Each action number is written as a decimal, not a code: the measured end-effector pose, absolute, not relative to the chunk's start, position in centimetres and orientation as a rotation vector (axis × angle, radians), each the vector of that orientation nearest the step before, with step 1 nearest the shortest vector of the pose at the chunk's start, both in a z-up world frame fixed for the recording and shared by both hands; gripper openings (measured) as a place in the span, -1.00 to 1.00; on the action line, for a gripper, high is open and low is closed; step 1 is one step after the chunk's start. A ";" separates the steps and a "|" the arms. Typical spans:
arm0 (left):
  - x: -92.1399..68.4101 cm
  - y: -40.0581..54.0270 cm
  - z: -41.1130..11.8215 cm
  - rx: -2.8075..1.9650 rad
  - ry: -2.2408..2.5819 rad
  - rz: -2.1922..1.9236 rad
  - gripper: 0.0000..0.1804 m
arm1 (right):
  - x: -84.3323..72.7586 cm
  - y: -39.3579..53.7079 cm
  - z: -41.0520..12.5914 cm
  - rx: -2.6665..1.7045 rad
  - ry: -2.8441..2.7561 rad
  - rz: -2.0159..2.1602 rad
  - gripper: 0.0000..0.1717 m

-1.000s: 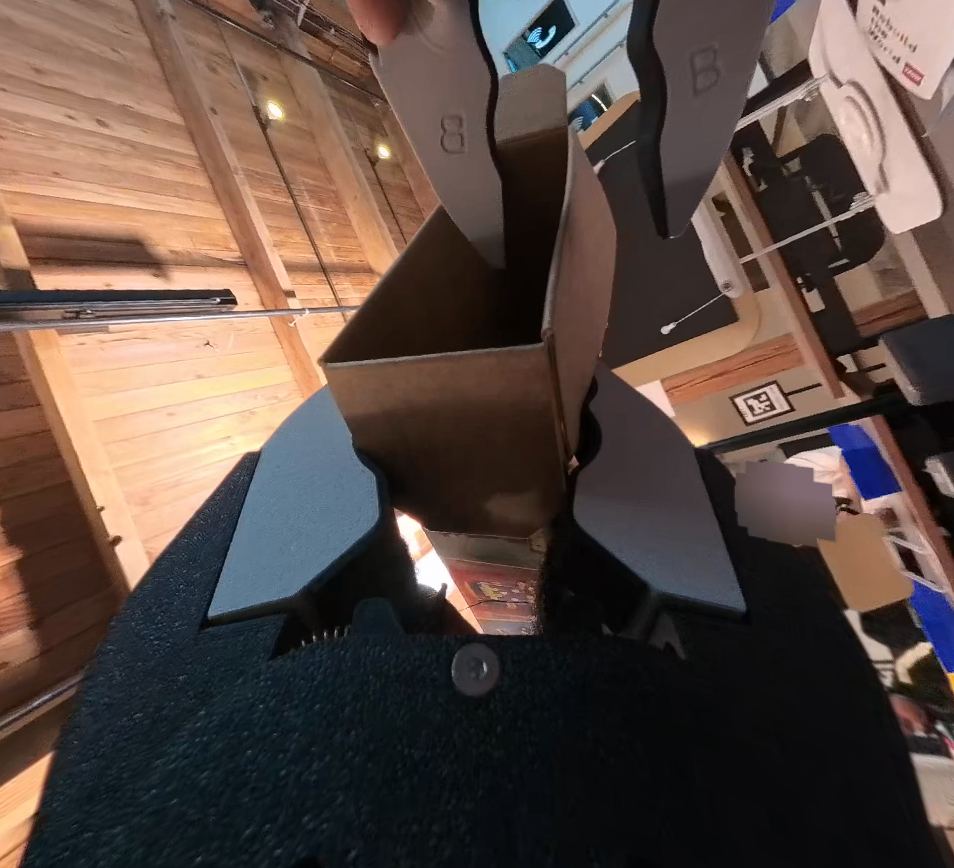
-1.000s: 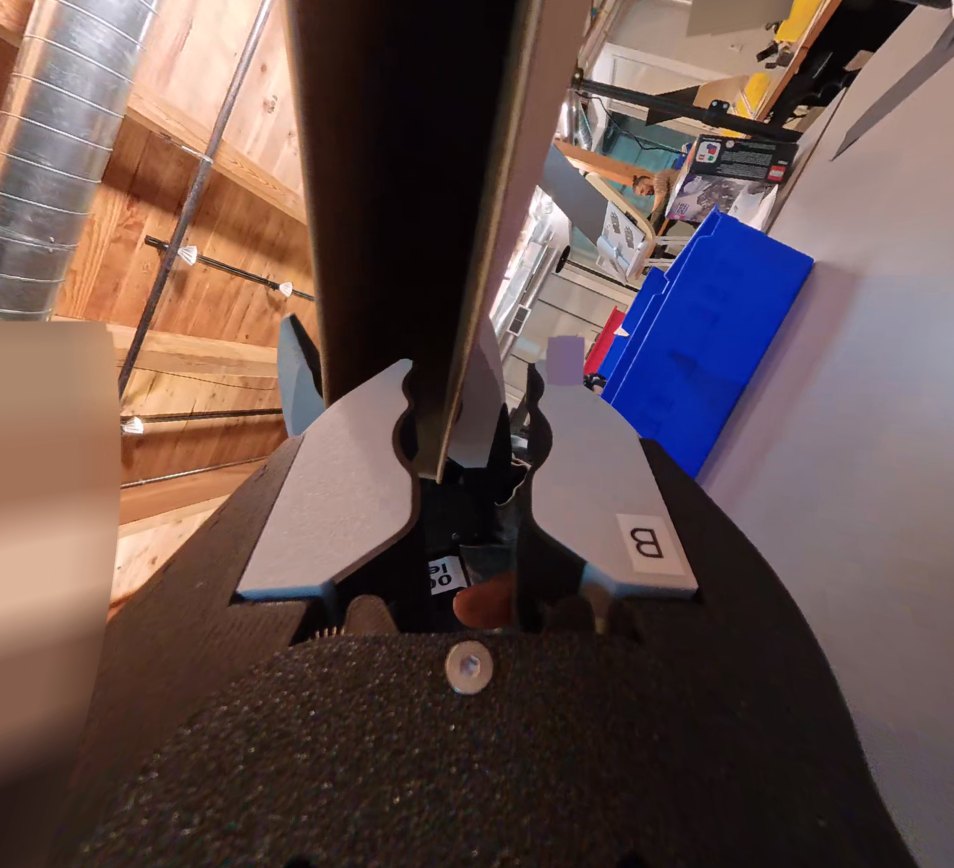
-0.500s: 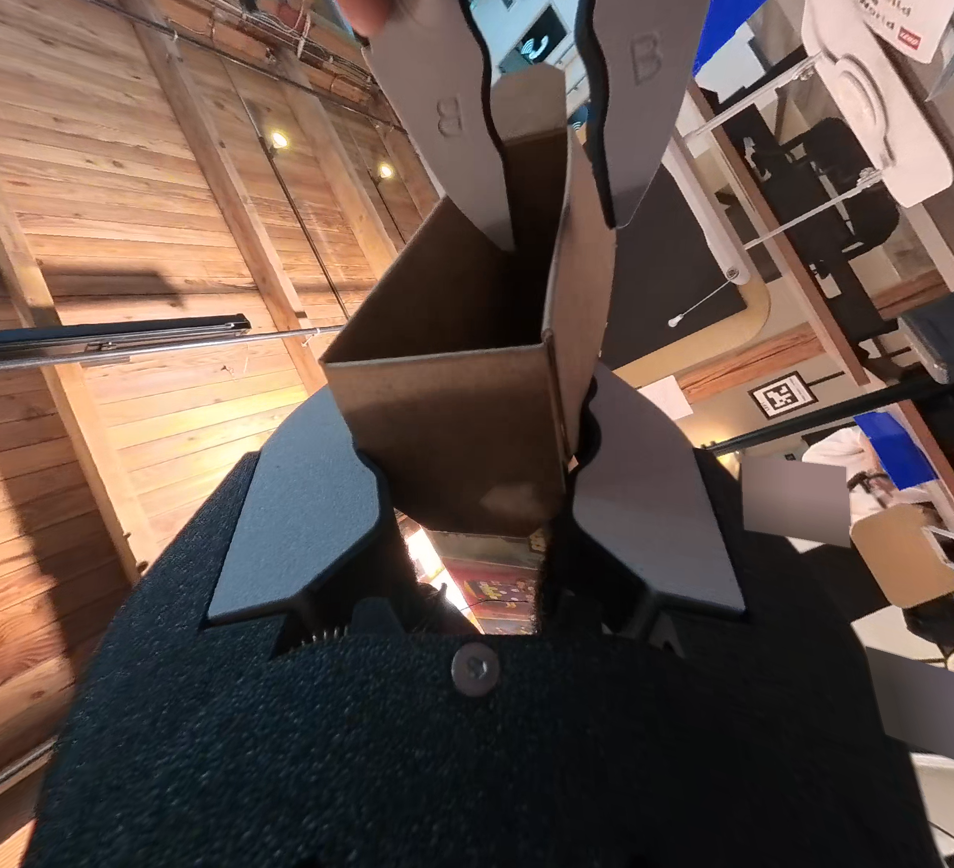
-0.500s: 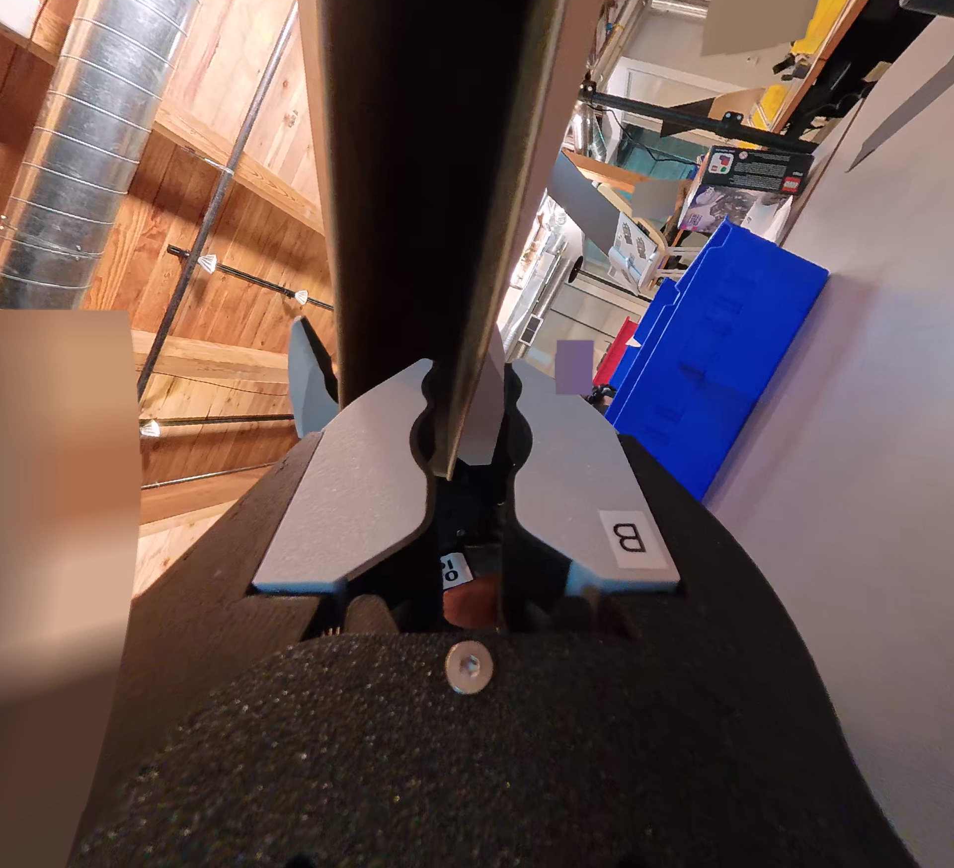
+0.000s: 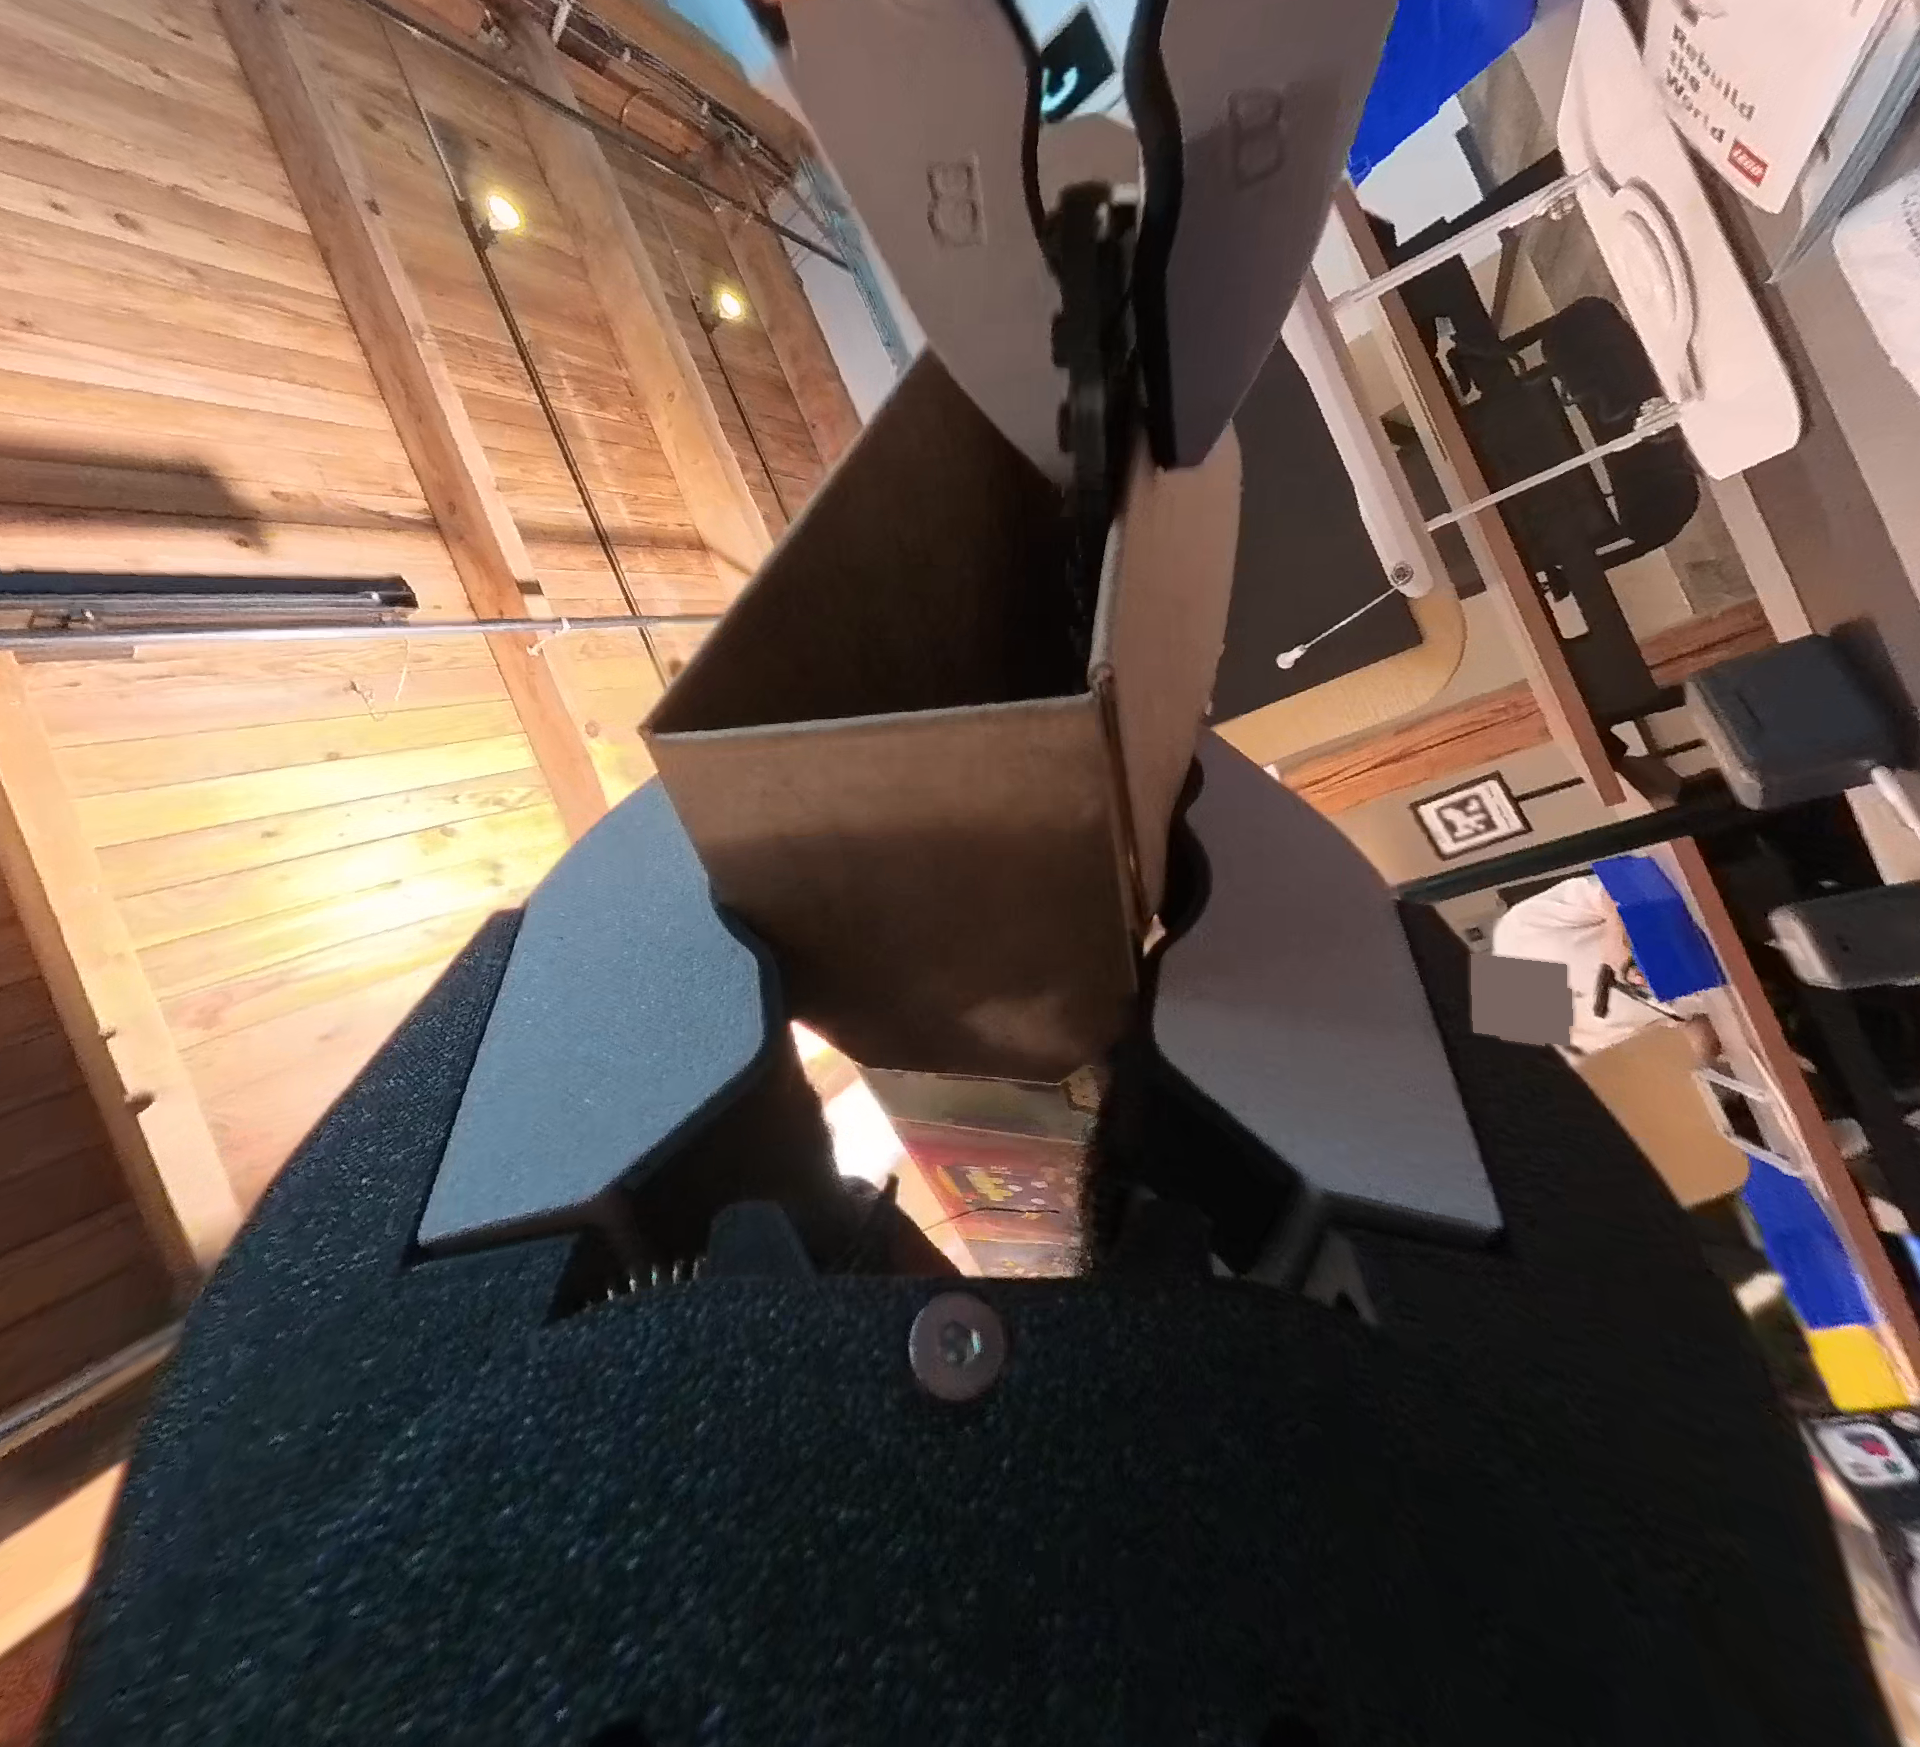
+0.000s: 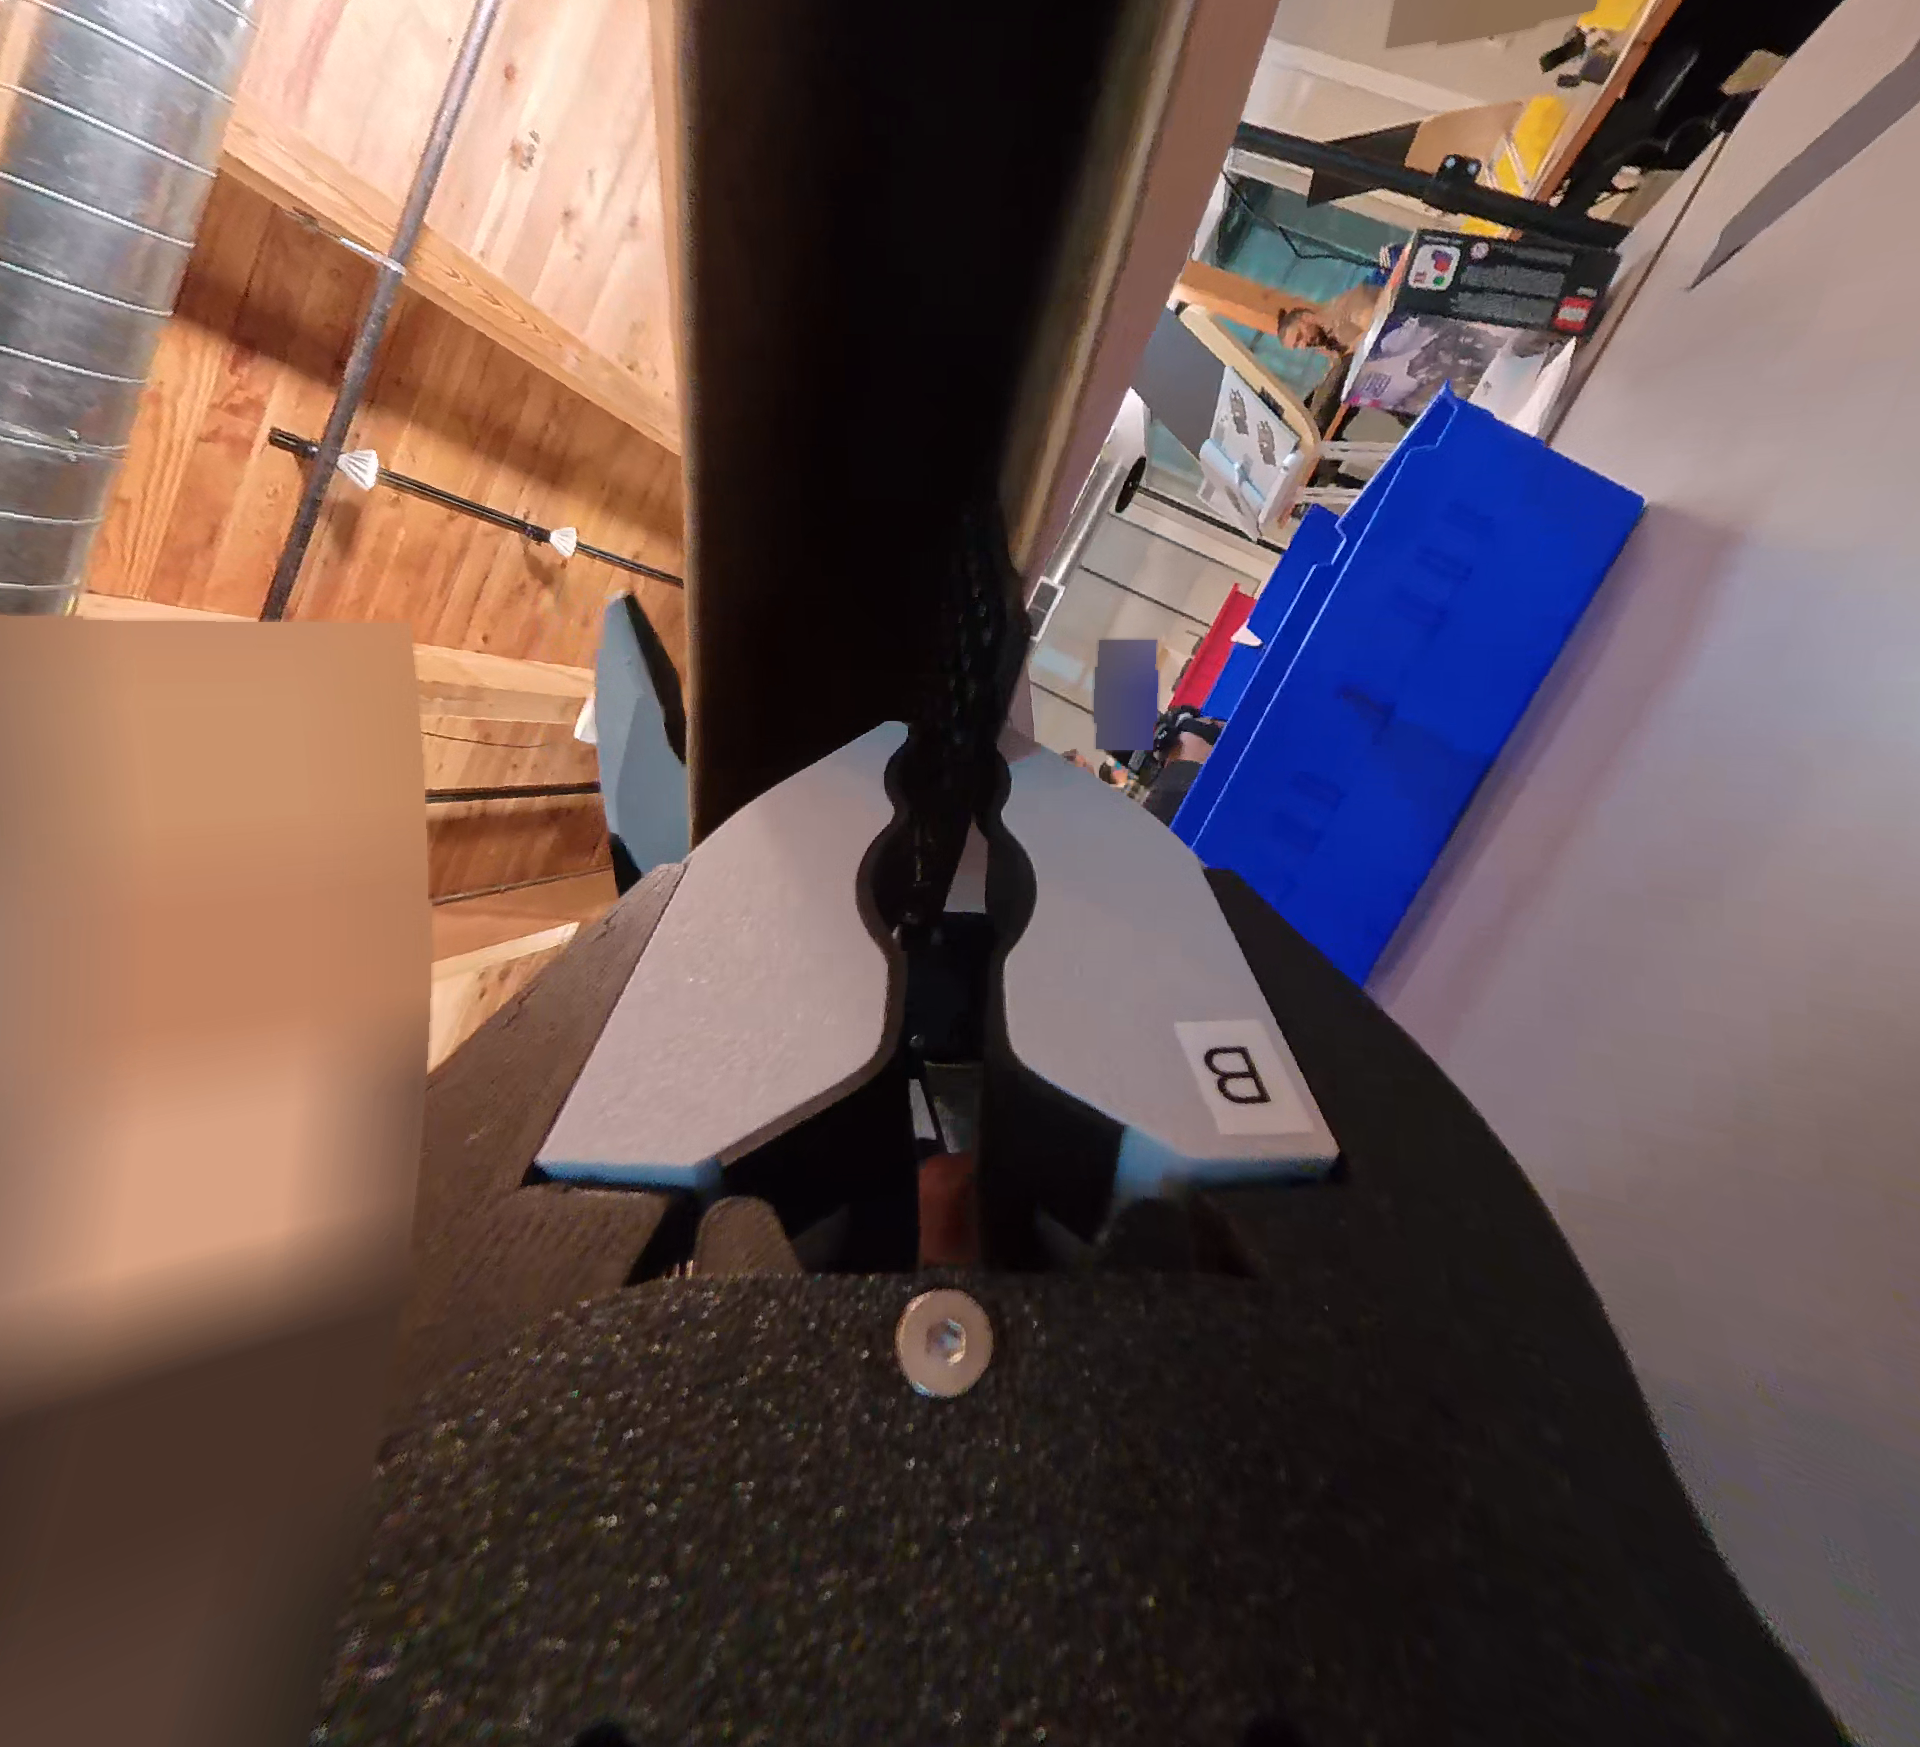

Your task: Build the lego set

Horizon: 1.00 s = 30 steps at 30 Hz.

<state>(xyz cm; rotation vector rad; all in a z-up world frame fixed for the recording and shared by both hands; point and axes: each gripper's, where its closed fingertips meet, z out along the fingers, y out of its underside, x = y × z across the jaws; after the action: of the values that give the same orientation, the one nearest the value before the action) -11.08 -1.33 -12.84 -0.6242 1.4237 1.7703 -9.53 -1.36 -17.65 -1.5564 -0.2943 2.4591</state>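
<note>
One brown cardboard box (image 5: 904,824), open-ended, sits up between two hand-held grippers, its long axis running from the left one away toward the right one, open mouth facing the right. The left hand-held gripper (image 5: 961,876) is spread wide with the box's closed end clamped between its two grey fingers (image 5: 623,991). The right hand-held gripper (image 6: 951,824) is now clenched on the box's thin side wall (image 6: 1132,191), one finger inside the mouth, one outside; a second ago those fingers stood well apart around that wall. The left grip looks unchanged. Behind: wooden plank wall (image 5: 260,347), one silver duct (image 6: 114,139), blue bins (image 6: 1455,679) stacked against a grey surface.
</note>
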 end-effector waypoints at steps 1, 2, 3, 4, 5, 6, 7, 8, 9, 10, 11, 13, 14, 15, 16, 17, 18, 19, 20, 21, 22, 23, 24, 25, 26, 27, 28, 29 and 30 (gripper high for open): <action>-11.6 -1.3 -12.6 -0.655 1.400 1.775 -0.18 | -9.4 -1.4 -17.6 -1.557 -0.299 2.462 -0.91; -12.5 -1.3 -12.3 -0.693 1.367 1.799 -0.18 | -9.1 -1.3 -17.6 -1.558 -0.297 2.460 -0.92; -13.6 -1.4 -12.0 -0.731 1.328 1.827 -0.18 | -8.8 -1.1 -17.6 -1.559 -0.291 2.453 -0.94; -14.7 -1.5 -11.7 -0.767 1.287 1.843 -0.18 | -8.4 -0.9 -17.6 -1.559 -0.291 2.441 -0.95; -15.6 -1.7 -11.4 -0.812 1.236 1.831 -0.17 | -8.1 -0.7 -17.7 -1.567 -0.298 2.416 -0.95; -16.3 -1.8 -11.3 -0.866 1.181 1.794 -0.17 | -7.8 -0.5 -17.8 -1.570 -0.311 2.389 -0.95; -17.0 -2.0 -11.2 -0.924 1.131 1.745 -0.17 | -7.6 -0.4 -17.7 -1.566 -0.323 2.372 -0.95; -17.5 -2.1 -11.1 -0.978 1.082 1.690 -0.17 | -7.3 -0.2 -17.7 -1.564 -0.332 2.358 -0.95; -17.9 -2.3 -11.0 -1.029 1.026 1.627 -0.18 | -7.1 -0.1 -17.6 -1.564 -0.343 2.339 -0.95; -18.2 -2.5 -10.9 -1.079 0.964 1.552 -0.17 | -6.9 0.0 -17.7 -1.566 -0.359 2.311 -0.95; -18.4 -2.8 -10.7 -1.124 0.900 1.466 -0.18 | -6.8 0.2 -17.7 -1.573 -0.381 2.280 -0.96; -18.6 -3.6 -10.0 -1.183 0.769 1.276 -0.17 | -6.8 0.3 -18.1 -1.606 -0.459 2.201 -0.96; -18.7 -4.2 -9.6 -1.199 0.700 1.175 -0.17 | -6.9 0.4 -18.5 -1.636 -0.515 2.156 -0.96; -18.7 -4.7 -9.2 -1.207 0.644 1.077 -0.17 | -7.1 0.3 -19.1 -1.673 -0.592 2.113 -0.95; -18.6 -5.3 -8.8 -1.208 0.601 0.986 -0.17 | -7.5 0.1 -19.8 -1.721 -0.692 2.067 -0.95; -18.4 -5.9 -8.5 -1.199 0.572 0.899 -0.17 | -7.9 -0.2 -20.7 -1.774 -0.806 2.011 -0.96; -18.0 -6.4 -8.2 -1.181 0.556 0.815 -0.17 | -8.4 -0.4 -21.8 -1.828 -0.923 1.947 -0.95; -17.6 -6.9 -7.9 -1.162 0.543 0.730 -0.17 | -8.9 -0.6 -22.9 -1.881 -1.032 1.890 -0.95; -17.1 -7.4 -7.6 -1.148 0.532 0.648 -0.17 | -9.3 -0.7 -23.8 -1.928 -1.118 1.847 -0.95; -16.7 -7.8 -7.4 -1.139 0.529 0.573 -0.17 | -9.8 -0.8 -24.6 -1.970 -1.185 1.811 -0.95; -16.3 -8.2 -7.2 -1.132 0.533 0.505 -0.17 | -10.3 -0.9 -25.4 -2.006 -1.246 1.781 -0.95; -15.9 -8.5 -7.1 -1.124 0.535 0.445 -0.17 | -10.8 -1.0 -26.1 -2.044 -1.293 1.755 -0.95; -15.7 -8.7 -6.9 -1.118 0.529 0.393 -0.17 | -11.3 -1.2 -26.8 -2.082 -1.329 1.732 -0.95; -15.7 -9.0 -6.8 -1.113 0.523 0.353 -0.17 | -11.7 -1.4 -27.5 -2.115 -1.365 1.710 -0.95; -15.7 -9.2 -6.6 -1.104 0.520 0.330 -0.17 | -12.1 -1.6 -28.2 -2.145 -1.405 1.681 -0.95; -15.9 -9.4 -6.4 -1.095 0.514 0.325 -0.17 | -12.4 -1.8 -28.9 -2.172 -1.442 1.645 -0.95; -16.2 -9.6 -6.2 -1.088 0.505 0.335 -0.18 | -12.6 -1.9 -29.5 -2.195 -1.471 1.608 -0.95; -16.5 -9.7 -6.1 -1.085 0.500 0.354 -0.17 | -12.7 -2.1 -30.0 -2.215 -1.498 1.575 -0.95; -16.9 -9.8 -6.0 -1.086 0.497 0.373 -0.18 | -12.8 -2.2 -30.5 -2.230 -1.524 1.543 -0.95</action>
<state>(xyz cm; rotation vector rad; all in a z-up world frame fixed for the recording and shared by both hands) -16.87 -9.76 -6.01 -1.0858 0.4973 0.3735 -12.82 -2.25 -30.53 -2.2295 -1.5240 1.5430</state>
